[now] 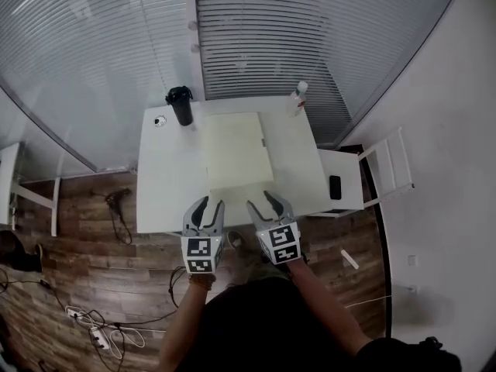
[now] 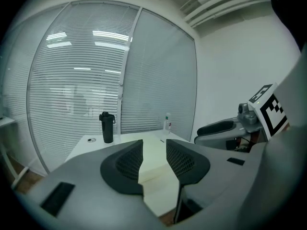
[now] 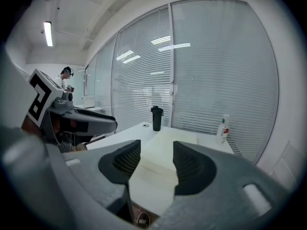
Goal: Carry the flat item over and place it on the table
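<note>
Forearms [image 1: 322, 301] reach forward side by side, tilted slightly downward. The left hand-held gripper [image 1: 209, 205] and right hand-held gripper [image 1: 263, 202] hover at the table's [image 1: 167, 177] near edge, jaws spread and empty. The flat item [image 1: 235, 149] lies on the table just ahead.

Bright, even ceiling light; fisheye-bent edges, perhaps slightly soft near corners.

Two in all: left hand-held gripper [image 1: 211, 204], right hand-held gripper [image 1: 261, 201]. One each: tabletop [image 1: 167, 177], flat sheet [image 1: 236, 149], black flask [image 1: 181, 105], clear bottle [image 1: 297, 99].
</note>
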Demonstrator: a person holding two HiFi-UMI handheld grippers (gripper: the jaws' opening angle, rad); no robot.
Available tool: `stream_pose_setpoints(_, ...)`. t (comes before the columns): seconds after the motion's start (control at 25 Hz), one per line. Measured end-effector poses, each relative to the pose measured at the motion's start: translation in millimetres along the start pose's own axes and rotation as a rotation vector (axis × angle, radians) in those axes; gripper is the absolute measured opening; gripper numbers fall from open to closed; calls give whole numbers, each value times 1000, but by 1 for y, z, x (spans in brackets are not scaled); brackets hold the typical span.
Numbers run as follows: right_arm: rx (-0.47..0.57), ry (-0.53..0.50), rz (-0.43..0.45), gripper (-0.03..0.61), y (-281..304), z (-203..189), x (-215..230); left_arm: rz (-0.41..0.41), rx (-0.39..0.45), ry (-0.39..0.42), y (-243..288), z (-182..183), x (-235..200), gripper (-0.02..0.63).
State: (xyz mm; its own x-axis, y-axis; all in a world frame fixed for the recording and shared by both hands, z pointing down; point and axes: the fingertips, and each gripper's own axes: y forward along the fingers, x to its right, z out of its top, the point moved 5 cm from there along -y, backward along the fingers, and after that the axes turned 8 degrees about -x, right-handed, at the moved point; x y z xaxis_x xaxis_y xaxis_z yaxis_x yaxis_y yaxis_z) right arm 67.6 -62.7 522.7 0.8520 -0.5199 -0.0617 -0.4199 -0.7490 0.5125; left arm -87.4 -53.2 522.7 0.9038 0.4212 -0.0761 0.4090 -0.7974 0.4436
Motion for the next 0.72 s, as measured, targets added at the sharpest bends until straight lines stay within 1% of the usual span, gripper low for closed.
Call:
stream_pose_setpoints(0.2,20,-10,-4,207,-29,-8,-23,13,32,10,-33,-5,13,160)
stream_pose_setpoints(0.36,41,-67,2,206,-49,-3,-44,34,49,-13,-58,-14,16,155)
stream_pose_setpoints(0.48,72,-64,-4,204,-63,0,-52,44,63,-52,-74,-18,17,155)
stream_pose_setpoints(0.52,81,-64,-14,171,-68,1,-54,44,68,-67,-80,-18,18,155)
stream_pose_setpoints(0.56,88,-66,-23,163,-72,1,-56,45,74,-72,-85,-16,18,153)
stream_pose_setpoints(0.64,104,-72,-28,163,-80,4,-62,50,93,-59,-97,-8,18,152)
stream_pose_setpoints(0.72,118,-81,-23,163,-87,6,-68,54,108,-24,-107,-4,21,147)
